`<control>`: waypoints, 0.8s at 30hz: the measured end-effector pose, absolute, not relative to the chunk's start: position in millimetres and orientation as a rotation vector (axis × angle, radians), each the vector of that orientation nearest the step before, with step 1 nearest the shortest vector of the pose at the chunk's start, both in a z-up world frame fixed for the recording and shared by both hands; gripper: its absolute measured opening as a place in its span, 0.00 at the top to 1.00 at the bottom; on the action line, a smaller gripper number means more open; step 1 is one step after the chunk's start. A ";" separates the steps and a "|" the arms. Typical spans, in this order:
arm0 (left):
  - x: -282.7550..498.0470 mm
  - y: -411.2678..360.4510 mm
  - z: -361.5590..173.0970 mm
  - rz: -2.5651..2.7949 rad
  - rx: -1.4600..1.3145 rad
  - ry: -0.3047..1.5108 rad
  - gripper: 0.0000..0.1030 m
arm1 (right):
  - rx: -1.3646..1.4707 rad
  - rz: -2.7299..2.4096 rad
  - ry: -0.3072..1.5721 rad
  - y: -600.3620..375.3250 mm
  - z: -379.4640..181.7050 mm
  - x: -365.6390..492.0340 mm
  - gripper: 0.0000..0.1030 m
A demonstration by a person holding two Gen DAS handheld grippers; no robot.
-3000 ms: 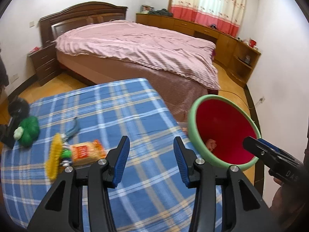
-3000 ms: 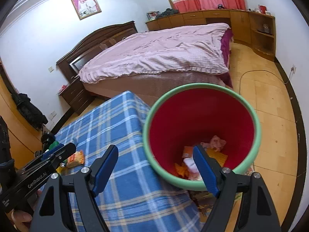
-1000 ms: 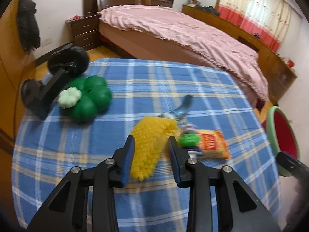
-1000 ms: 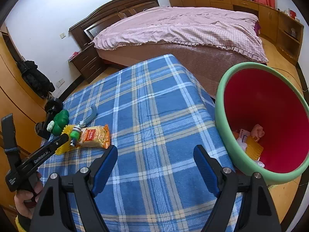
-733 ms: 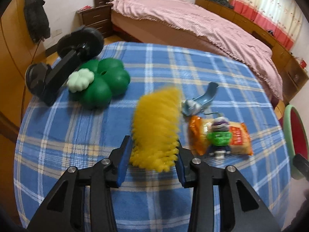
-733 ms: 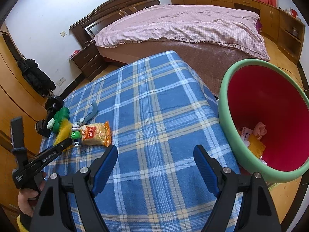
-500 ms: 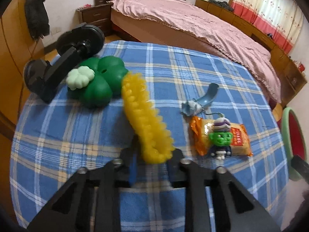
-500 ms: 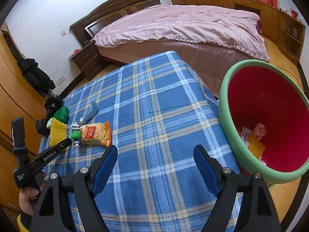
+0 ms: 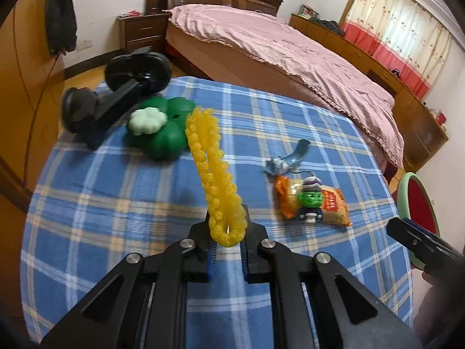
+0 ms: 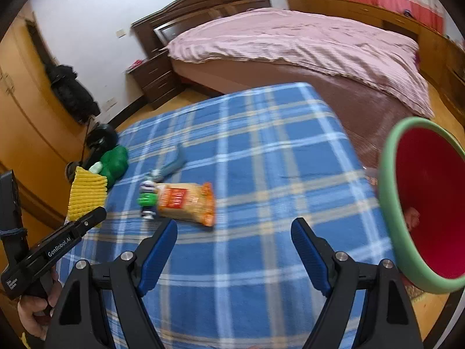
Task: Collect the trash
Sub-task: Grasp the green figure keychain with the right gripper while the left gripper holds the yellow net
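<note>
My left gripper (image 9: 227,226) is shut on the near end of a yellow foam net sleeve (image 9: 210,160), held on edge above the blue plaid table; the sleeve also shows in the right wrist view (image 10: 85,195). An orange snack packet (image 9: 314,203) lies to its right with a small green figure (image 9: 311,200) on it. My right gripper (image 10: 234,247) is open and empty over the table, near the packet (image 10: 186,200). The red bin with a green rim (image 10: 427,203) stands off the table's right edge, with scraps inside.
A green clover toy (image 9: 158,131), a black stand (image 9: 116,93) and a blue-grey spoon-like piece (image 9: 287,157) lie on the blue plaid table (image 9: 116,203). A bed with a pink cover (image 9: 276,46) stands behind. Wooden cupboards are at the left.
My left gripper moved to the yellow sleeve, closed on its end and raised it on edge. My right gripper swung left away from the bin, towards the packet.
</note>
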State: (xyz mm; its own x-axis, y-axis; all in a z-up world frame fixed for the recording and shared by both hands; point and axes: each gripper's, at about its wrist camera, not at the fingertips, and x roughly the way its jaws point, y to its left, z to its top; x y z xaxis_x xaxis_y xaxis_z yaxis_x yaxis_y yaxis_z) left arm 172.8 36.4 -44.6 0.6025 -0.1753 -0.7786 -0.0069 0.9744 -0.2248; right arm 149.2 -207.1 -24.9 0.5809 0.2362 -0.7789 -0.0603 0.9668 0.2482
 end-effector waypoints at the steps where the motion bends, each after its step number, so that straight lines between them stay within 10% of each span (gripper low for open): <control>1: 171.6 39.3 -44.9 -0.088 -0.215 0.921 0.88 | 0.194 0.189 0.936 -200.2 -25.0 151.5 0.20; 24: 158.4 74.1 -60.7 -0.011 -0.275 0.935 0.88 | 0.127 0.304 0.939 -117.2 -47.4 194.0 0.67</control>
